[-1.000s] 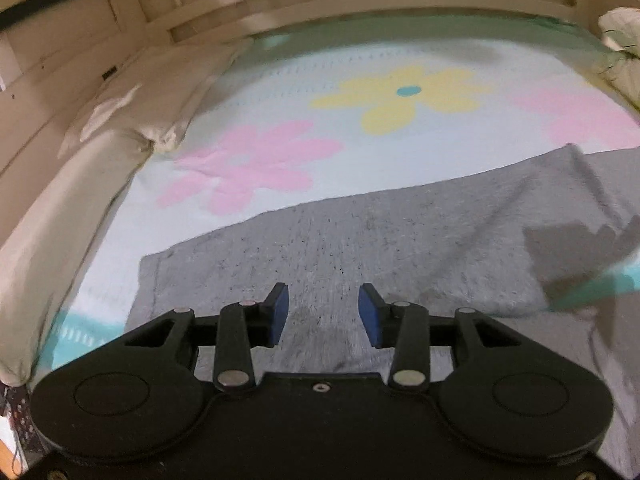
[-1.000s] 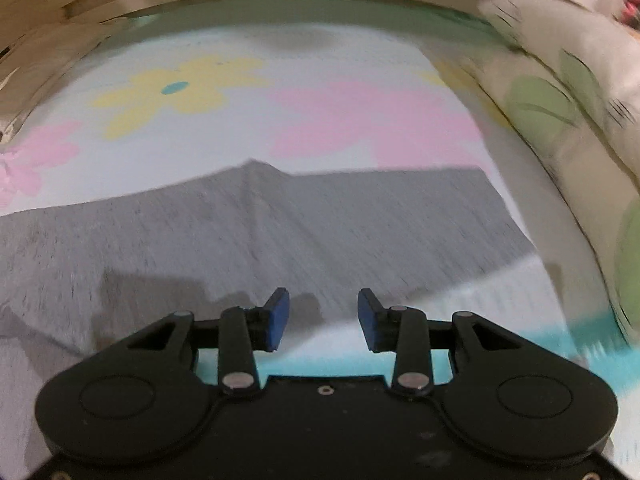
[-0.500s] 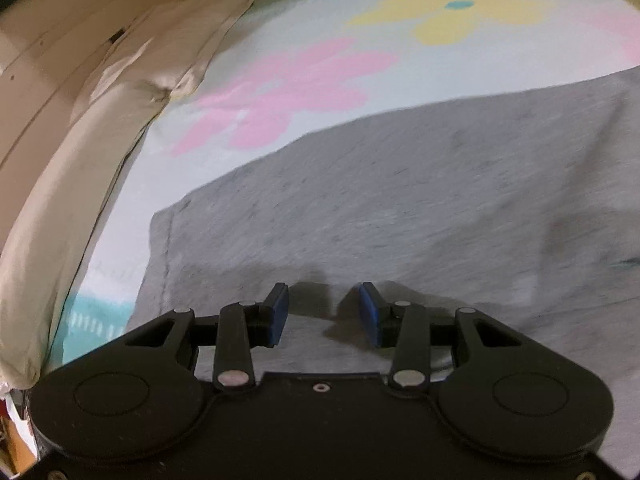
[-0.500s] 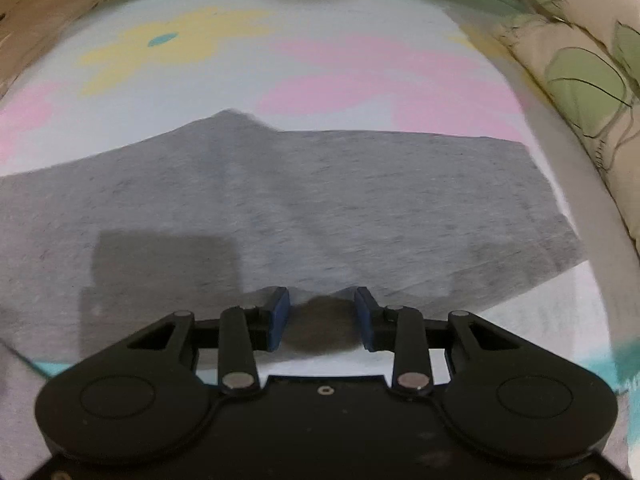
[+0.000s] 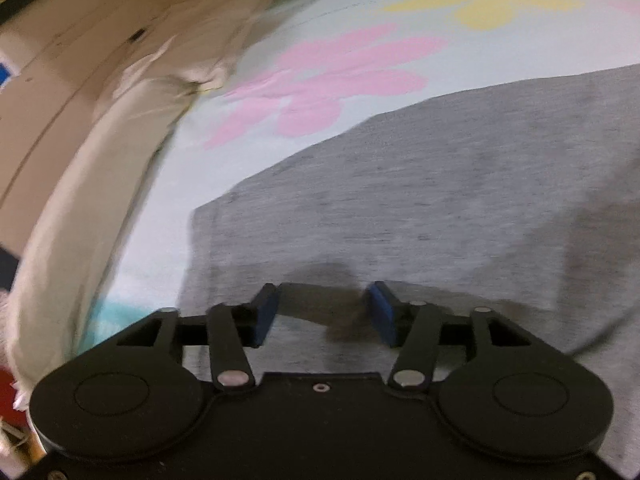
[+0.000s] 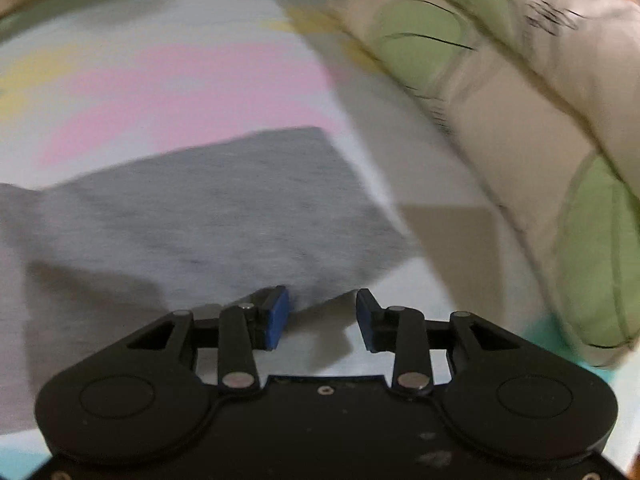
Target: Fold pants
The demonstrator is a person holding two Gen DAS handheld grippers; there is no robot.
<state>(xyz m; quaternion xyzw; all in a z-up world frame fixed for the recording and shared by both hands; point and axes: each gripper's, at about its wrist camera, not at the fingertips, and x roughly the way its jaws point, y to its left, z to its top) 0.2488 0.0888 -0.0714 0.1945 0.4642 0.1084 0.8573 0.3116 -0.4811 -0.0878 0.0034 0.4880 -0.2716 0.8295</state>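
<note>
Grey heathered knit pants [image 5: 420, 200] spread flat on pale bedsheet with pink and yellow flower print [image 5: 332, 76]. Left gripper [image 5: 322, 312] low over the fabric near its left edge, jaws opening wide, nothing pinched. Right gripper [image 6: 322, 316] at the near hem by the right corner, jaws opening, pads clear of cloth. Cream quilt with green leaves [image 6: 520, 112] alongside.

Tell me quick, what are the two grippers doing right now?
Left gripper: opening, nothing held, just above the gray pants.
Right gripper: opening, nothing held, at the pants' edge.
</note>
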